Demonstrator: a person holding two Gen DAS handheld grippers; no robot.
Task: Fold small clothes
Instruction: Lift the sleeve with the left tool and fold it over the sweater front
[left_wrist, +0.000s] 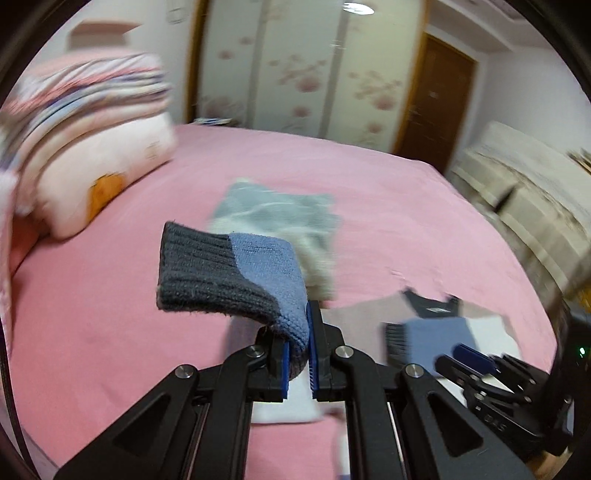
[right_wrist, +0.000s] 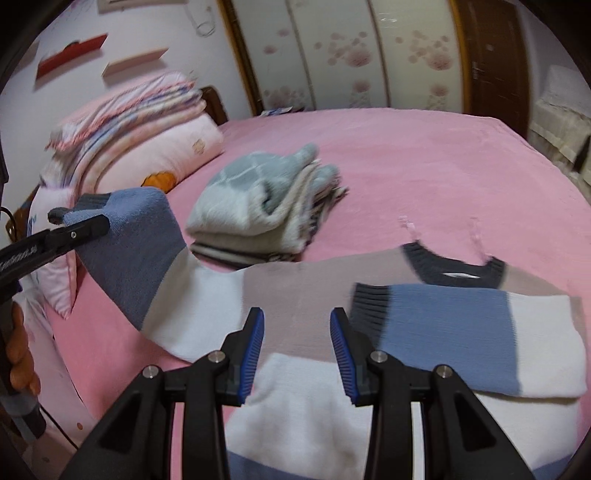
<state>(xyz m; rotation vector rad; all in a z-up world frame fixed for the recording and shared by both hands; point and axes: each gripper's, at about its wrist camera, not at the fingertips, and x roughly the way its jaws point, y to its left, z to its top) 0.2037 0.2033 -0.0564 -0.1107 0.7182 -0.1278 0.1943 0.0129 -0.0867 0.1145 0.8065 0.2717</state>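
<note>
Knitwear is covering the near part of the pink bed (right_wrist: 424, 155): a small colour-block sweater (right_wrist: 295, 295) in blue, beige and white with dark grey ribbed trim is lying spread flat on the sheet. Its right sleeve (right_wrist: 461, 332) is lying folded across the chest, the dark cuff pointing toward the middle. Its left sleeve (right_wrist: 144, 258) is rising off the bed toward the left of the right wrist view, where the left claw (left_wrist: 297, 354) is pinching it, the blue pads pressed together on the blue knit just behind the grey cuff (left_wrist: 195, 273), which is flopping over to the left of the fingers. The right claw (right_wrist: 297, 354) is hovering over the sweater's body with its jaws standing partly apart and gripping nothing; the white and beige bands are showing between the fingers.

Farther back on the bed, a stack of folded small clothes (right_wrist: 258, 206) is sitting, a grey-green patterned piece on top and striped ones beneath. A pale pillow with an orange print (right_wrist: 162, 155) and a folded striped quilt (right_wrist: 129, 110) on top of it are lying at the head of the bed on the left. A wardrobe with flowered sliding doors (right_wrist: 351, 51) is standing behind the bed, and a brown door (right_wrist: 495, 55) is showing to its right.
</note>
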